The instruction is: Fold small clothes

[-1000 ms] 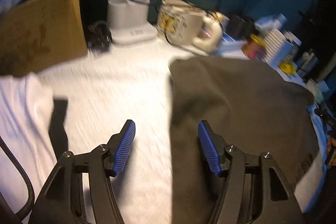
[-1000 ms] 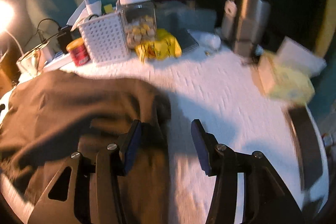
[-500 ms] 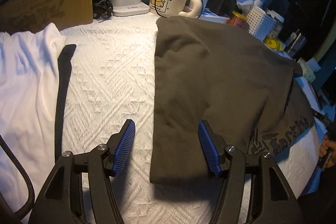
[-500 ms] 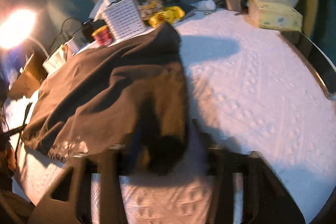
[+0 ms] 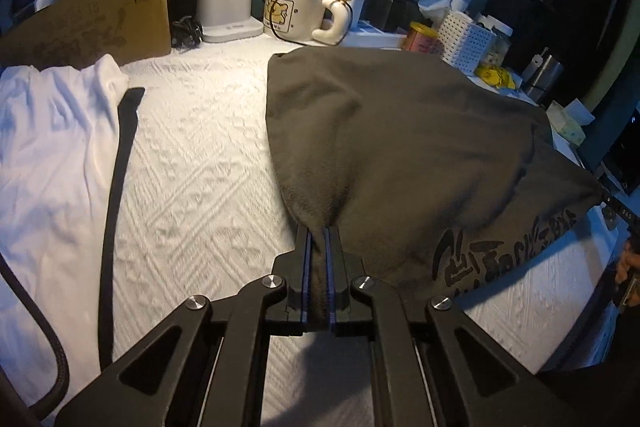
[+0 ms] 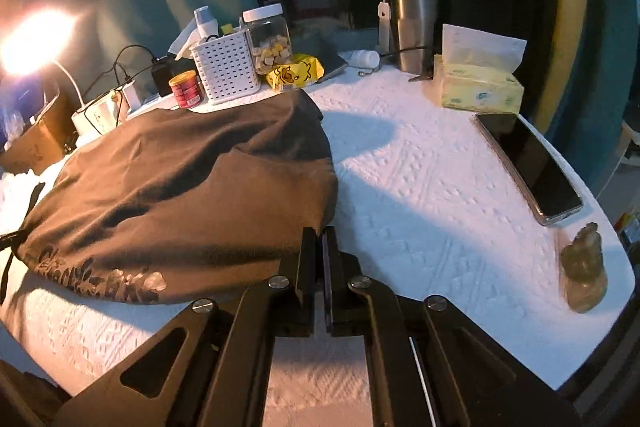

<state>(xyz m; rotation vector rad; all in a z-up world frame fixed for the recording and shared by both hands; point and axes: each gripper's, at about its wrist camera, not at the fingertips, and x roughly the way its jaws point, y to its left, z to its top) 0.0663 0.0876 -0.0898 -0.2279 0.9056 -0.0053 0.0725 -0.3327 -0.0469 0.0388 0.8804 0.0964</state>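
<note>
Dark brown T-shirt (image 5: 400, 147) spread over the white textured cloth (image 5: 192, 195), centre and right of the left wrist view, printed lettering at its lower right. Pinched at its near edge by the left gripper (image 5: 319, 247), jaws just closed onto a bunched fold. Clamped at its near right corner by the right gripper (image 6: 320, 247), jaws narrow. White garment (image 5: 52, 147) at left. Bear mug (image 5: 294, 11) at upper centre. Phone (image 6: 528, 167) and tissue pack (image 6: 478, 87) at right of the right wrist view.

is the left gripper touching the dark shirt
Touching. The left wrist view shows the left gripper shut, with a bunched edge of the dark shirt pinched between its blue pads.
</note>
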